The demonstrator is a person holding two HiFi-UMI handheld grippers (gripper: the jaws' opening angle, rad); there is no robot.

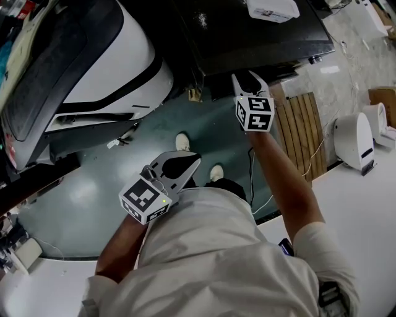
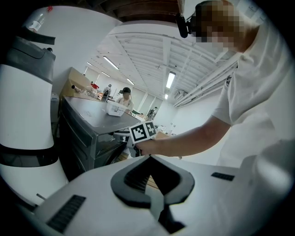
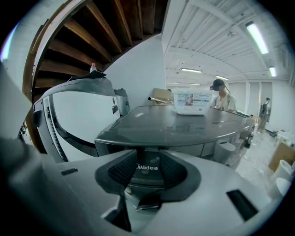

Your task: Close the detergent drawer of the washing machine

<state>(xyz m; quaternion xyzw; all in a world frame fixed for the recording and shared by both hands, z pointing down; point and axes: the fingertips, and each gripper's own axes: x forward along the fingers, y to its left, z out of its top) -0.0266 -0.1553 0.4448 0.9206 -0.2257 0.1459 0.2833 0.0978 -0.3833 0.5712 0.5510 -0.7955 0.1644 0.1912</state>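
Observation:
The dark grey washing machine (image 1: 260, 31) stands at the top of the head view. In the right gripper view its front fills the middle, and a dark panel marked Midea, the detergent drawer front (image 3: 147, 168), sits just beyond the jaw tips. My right gripper (image 1: 249, 79) (image 3: 145, 156) is open and reaches up to that front, with the panel showing in the gap. I cannot tell whether it touches. My left gripper (image 1: 185, 162) (image 2: 150, 159) hangs back near my body, shut and empty. The left gripper view shows the right gripper's marker cube (image 2: 143, 131) at the machine (image 2: 87, 133).
A white plastic box (image 1: 272, 9) (image 3: 191, 102) stands on the machine's top. A big white and black rounded machine (image 1: 105, 62) is at the left. A wooden slat board (image 1: 303, 133) and white devices (image 1: 354, 141) lie to the right. A person (image 3: 221, 94) stands behind.

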